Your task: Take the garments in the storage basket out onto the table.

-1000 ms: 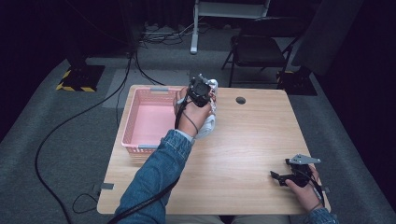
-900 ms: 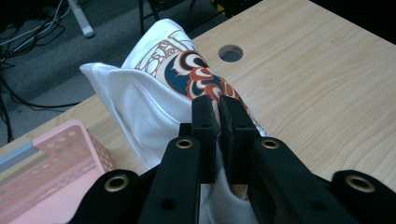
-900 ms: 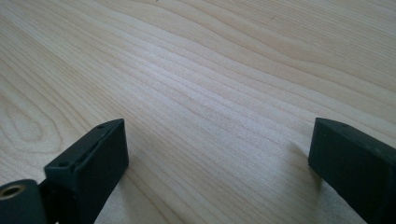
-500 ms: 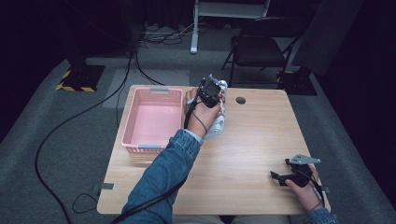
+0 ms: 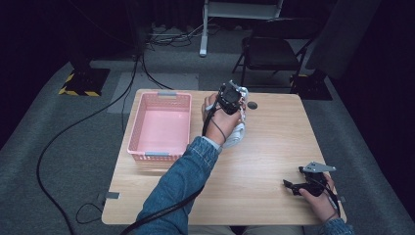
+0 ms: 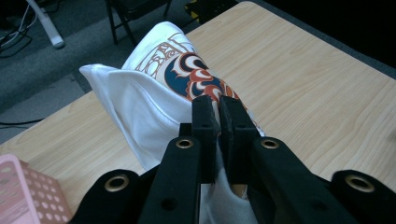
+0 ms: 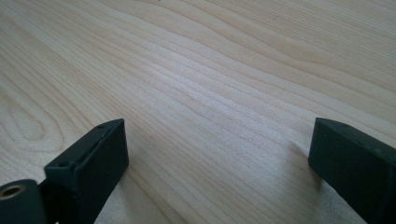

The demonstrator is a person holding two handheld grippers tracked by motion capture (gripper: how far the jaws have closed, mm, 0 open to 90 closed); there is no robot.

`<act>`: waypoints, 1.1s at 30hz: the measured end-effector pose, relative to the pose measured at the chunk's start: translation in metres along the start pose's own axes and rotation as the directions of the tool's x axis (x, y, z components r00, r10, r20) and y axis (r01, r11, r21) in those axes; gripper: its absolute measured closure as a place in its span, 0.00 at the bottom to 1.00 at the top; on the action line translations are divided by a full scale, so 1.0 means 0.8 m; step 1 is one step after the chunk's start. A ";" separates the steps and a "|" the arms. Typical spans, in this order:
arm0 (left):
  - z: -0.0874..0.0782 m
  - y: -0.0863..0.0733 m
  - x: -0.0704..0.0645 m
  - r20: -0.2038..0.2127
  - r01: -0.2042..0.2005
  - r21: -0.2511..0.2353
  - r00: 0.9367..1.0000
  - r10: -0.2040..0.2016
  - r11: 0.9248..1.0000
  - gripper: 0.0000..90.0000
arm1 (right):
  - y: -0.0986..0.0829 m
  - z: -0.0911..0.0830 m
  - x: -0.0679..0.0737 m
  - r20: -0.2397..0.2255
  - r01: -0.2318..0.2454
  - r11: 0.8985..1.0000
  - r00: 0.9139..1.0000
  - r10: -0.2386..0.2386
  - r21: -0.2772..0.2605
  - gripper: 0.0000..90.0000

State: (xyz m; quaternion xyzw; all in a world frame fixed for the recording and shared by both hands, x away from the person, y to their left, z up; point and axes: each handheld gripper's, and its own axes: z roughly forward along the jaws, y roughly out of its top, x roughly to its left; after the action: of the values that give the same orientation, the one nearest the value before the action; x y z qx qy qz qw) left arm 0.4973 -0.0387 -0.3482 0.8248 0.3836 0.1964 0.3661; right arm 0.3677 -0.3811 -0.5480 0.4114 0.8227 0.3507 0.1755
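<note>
Pinching only a thin fold of the white printed cloth (image 6: 154,100) at the frame's upper middle, the clenched left gripper (image 6: 218,109) risks letting it slip loose beside the pink basket (image 5: 160,154), while the right gripper (image 5: 295,186) rests released at lower right.

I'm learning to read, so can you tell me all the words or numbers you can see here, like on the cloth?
There are no words or numbers to read.
White cloth with a navy, orange and white swirl print, pinched by the left gripper: only a pattern, no letters.
Pink plastic basket: no label.
</note>
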 end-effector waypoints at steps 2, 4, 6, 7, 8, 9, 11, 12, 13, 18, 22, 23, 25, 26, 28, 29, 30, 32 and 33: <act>0.003 0.001 -0.003 0.006 0.000 0.001 1.000 0.000 1.000 0.94 | 0.000 0.000 0.000 0.000 0.001 1.000 1.000 -0.001 0.000 0.05; 0.005 0.002 -0.007 0.010 -0.005 0.001 1.000 0.005 1.000 0.94 | 0.000 0.000 0.000 -0.001 0.001 1.000 1.000 -0.001 0.000 0.05; 0.008 0.003 -0.010 0.015 -0.010 0.000 1.000 0.010 1.000 0.94 | 0.000 0.000 0.000 -0.002 0.002 1.000 1.000 -0.002 0.000 0.05; 0.009 0.004 -0.012 0.017 -0.008 0.002 1.000 0.008 1.000 0.94 | 0.000 0.000 0.000 -0.002 0.003 1.000 1.000 -0.003 0.000 0.05; 0.010 0.005 -0.013 0.020 -0.010 0.001 1.000 0.010 1.000 0.94 | 0.000 0.000 0.000 -0.002 0.003 1.000 1.000 -0.003 0.000 0.05; 0.011 0.006 -0.015 0.021 -0.012 0.000 1.000 0.012 1.000 0.94 | 0.000 0.000 0.000 -0.003 0.003 1.000 1.000 -0.003 0.000 0.05; 0.013 0.007 -0.017 0.024 -0.013 0.000 1.000 0.013 1.000 0.94 | 0.000 0.000 0.000 -0.004 0.003 1.000 1.000 -0.003 0.001 0.05; 0.014 0.007 -0.018 0.024 -0.017 0.002 1.000 0.017 1.000 0.94 | 0.000 0.000 0.000 -0.005 0.003 1.000 1.000 -0.003 0.001 0.05; 0.016 0.008 -0.020 0.028 -0.017 0.002 0.999 0.017 1.000 0.94 | 0.000 0.000 0.000 -0.005 0.004 1.000 1.000 -0.004 0.001 0.05; 0.023 0.009 -0.026 0.034 -0.026 0.004 0.999 0.026 1.000 0.94 | 0.000 0.000 0.001 -0.007 0.003 1.000 1.000 -0.003 0.002 0.05; 0.030 0.009 -0.032 0.044 -0.027 0.001 0.999 0.027 1.000 0.94 | 0.000 0.000 0.001 -0.007 0.004 1.000 1.000 -0.004 0.001 0.05; 0.032 0.008 -0.033 0.047 -0.027 0.002 0.999 0.027 1.000 0.94 | 0.000 0.000 0.001 -0.007 0.005 1.000 1.000 -0.005 0.001 0.05; 0.036 0.008 -0.037 0.051 -0.027 0.007 0.998 0.027 1.000 0.94 | 0.000 0.000 0.001 -0.007 0.005 1.000 1.000 -0.005 0.001 0.05; 0.039 0.007 -0.038 0.056 -0.027 0.006 0.998 0.027 1.000 0.94 | 0.000 0.000 0.001 -0.007 0.005 1.000 1.000 -0.005 0.001 0.05; 0.045 0.006 -0.042 0.065 -0.024 0.006 0.998 0.024 1.000 0.94 | 0.000 0.000 0.001 -0.007 0.006 1.000 1.000 -0.006 0.000 0.05; 0.046 0.006 -0.043 0.068 -0.024 0.007 0.997 0.024 1.000 0.94 | 0.000 0.000 0.001 -0.007 0.005 1.000 1.000 -0.005 0.001 0.05; 0.050 0.005 -0.044 0.072 -0.023 0.008 0.997 0.022 1.000 0.94 | 0.000 0.000 0.001 -0.007 0.005 1.000 1.000 -0.005 0.001 0.05; 0.054 0.004 -0.046 0.078 -0.024 0.008 0.997 0.023 1.000 0.94 | 0.000 0.000 0.001 -0.007 0.005 1.000 1.000 -0.005 0.001 0.05; 0.056 0.004 -0.047 0.081 -0.021 0.006 0.997 0.021 1.000 0.94 | 0.000 0.000 0.001 -0.007 0.005 1.000 1.000 -0.005 0.001 0.05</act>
State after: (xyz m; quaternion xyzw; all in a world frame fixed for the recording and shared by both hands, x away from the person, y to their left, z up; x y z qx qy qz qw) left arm 0.5023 -0.0897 -0.3770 0.8372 0.3605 0.1655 0.3764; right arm 0.3673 -0.3807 -0.5480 0.4082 0.8246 0.3513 0.1731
